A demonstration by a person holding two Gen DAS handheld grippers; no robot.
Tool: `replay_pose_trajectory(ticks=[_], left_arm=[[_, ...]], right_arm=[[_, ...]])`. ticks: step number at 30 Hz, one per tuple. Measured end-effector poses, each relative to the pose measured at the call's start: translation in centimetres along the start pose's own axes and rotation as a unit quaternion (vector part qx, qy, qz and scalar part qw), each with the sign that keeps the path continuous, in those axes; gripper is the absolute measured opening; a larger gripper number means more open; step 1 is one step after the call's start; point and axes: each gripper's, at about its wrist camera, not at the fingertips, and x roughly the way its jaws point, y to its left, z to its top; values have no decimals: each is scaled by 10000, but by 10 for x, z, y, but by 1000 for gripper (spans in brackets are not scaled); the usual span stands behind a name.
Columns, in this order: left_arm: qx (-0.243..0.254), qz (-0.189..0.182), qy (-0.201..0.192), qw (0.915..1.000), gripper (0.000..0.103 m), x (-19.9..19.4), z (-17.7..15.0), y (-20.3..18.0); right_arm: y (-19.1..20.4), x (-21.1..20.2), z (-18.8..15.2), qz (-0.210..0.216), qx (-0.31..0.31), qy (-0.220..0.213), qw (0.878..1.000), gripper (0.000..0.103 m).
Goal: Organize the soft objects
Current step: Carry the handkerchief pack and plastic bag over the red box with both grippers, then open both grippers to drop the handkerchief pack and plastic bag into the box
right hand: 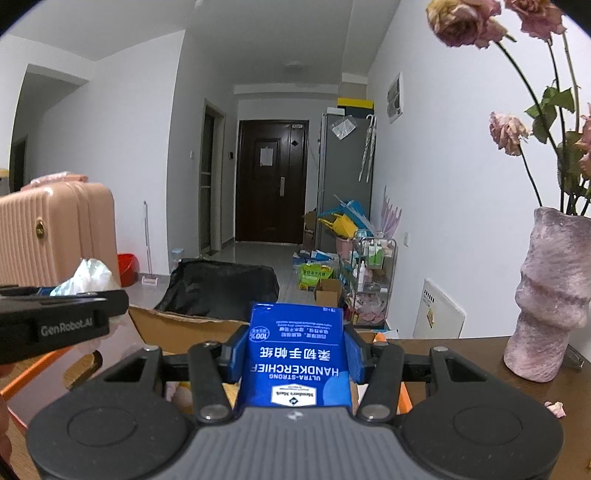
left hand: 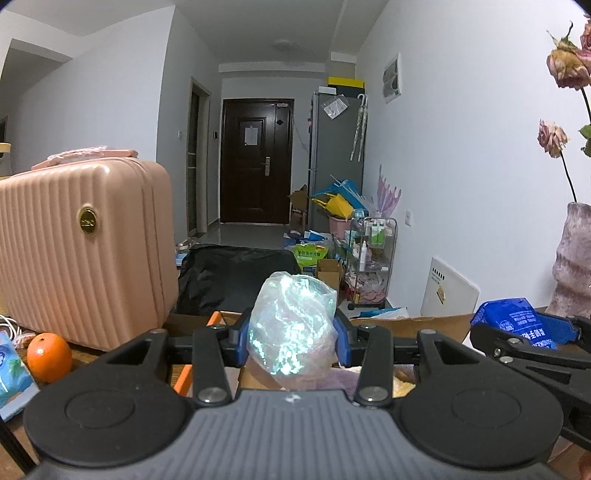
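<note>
Left hand-held gripper: blue pads partly closed, pressing both sides of a crumpled clear plastic bag, thin crinkly film with a greenish iridescent sheen, bunched into a rough upright lump. Right hand-held gripper: same partial closure, pads clamped on the flanks of a blue handkerchief pack, a soft glossy rectangular packet, print upside down toward the camera, reading "ULTRA-STRONG HANDKERCHIEF". Both grippers point slightly downward toward the far hallway, side by side, the right one just beside the left; each shows at the edge of the other's view. Both loads are held above an open cardboard box with plain brown flaps and an orange edge; something pale and soft lies inside, too hidden behind the gripper bodies to identify. Dark glossy wood tabletop. On it to the left, a pink ribbed hard-shell suitcase, rounded corners, round gold badge; near its base an orange, dimpled and round. To the right, a mauve vase with a rough, lumpy, ridged surface, holding wilted pink roses on long thin stems. A fallen petal lies on the tabletop near the vase. Beyond the box, a black bag slumps on the floor.
</note>
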Motion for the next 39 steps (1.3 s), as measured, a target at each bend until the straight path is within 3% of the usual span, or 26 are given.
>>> replay_pose_trajectory(ticks=[9, 11, 13, 15, 17, 19, 21, 39], left_arm=[[81, 16, 142, 9999, 46, 12, -5, 0], [101, 21, 146, 9998, 55, 12, -6, 1], [71, 25, 144, 9999, 69, 11, -6, 2], [37, 97, 107, 9999, 80, 11, -7, 3], [-19, 148, 96, 9998, 87, 10, -7, 6], [-90, 154, 105, 9998, 102, 11, -6, 8], [-154, 219, 60, 9996, 103, 9, -6, 9], [-198, 264, 57, 9994, 103, 4, -5, 8]], right_arm=[[-5, 14, -3, 81, 19, 327, 9994, 52], [-5, 16, -4, 84, 14, 390, 9992, 54], [-6, 16, -5, 71, 4, 393, 9992, 60], [-7, 15, -5, 65, -2, 366, 9993, 69], [-7, 13, -5, 56, 10, 348, 9994, 88], [-6, 12, -6, 22, 11, 336, 9994, 96], [-6, 12, -7, -4, 26, 343, 9994, 103], [-9, 4, -9, -68, -7, 402, 9992, 103]])
